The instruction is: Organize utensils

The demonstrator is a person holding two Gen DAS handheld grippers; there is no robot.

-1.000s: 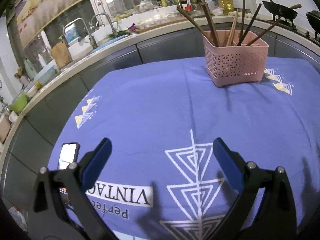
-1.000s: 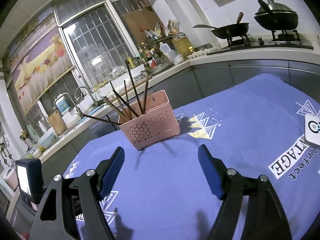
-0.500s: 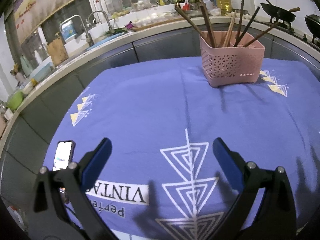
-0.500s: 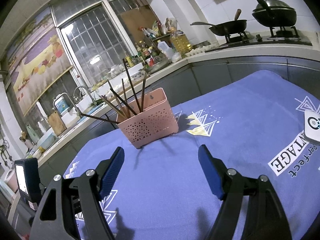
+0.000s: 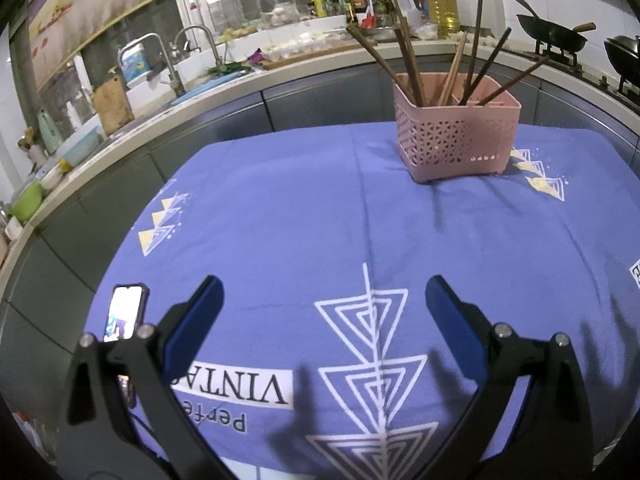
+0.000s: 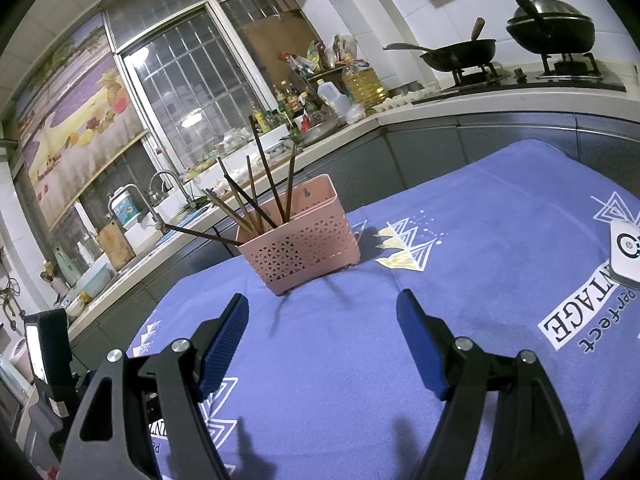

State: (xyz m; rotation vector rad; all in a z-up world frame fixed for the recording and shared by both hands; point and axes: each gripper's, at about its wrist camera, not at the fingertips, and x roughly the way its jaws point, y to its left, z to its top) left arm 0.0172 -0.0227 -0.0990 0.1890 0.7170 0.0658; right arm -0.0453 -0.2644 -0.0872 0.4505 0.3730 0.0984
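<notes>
A pink perforated basket [image 5: 456, 140] [image 6: 304, 248] stands at the far side of the blue tablecloth [image 5: 320, 220] [image 6: 460, 280]. Several dark and light chopsticks [image 5: 412, 64] [image 6: 264, 192] lean out of it at different angles. My left gripper [image 5: 322, 296] hovers open over the near part of the cloth, well short of the basket, with nothing between its blue pads. In the right wrist view my right gripper [image 6: 322, 312] is also open and empty, pointing toward the basket from a short distance.
A phone [image 5: 124, 312] lies lit at the cloth's left edge. A white device [image 6: 626, 250] rests on the cloth at the right. A counter with sink [image 5: 168, 76], bottles [image 6: 360, 80] and woks on a stove [image 6: 460, 56] runs behind the table.
The left wrist view tilted slightly, so the basket sits a little lower in its frame. Both grippers stay open and in place.
</notes>
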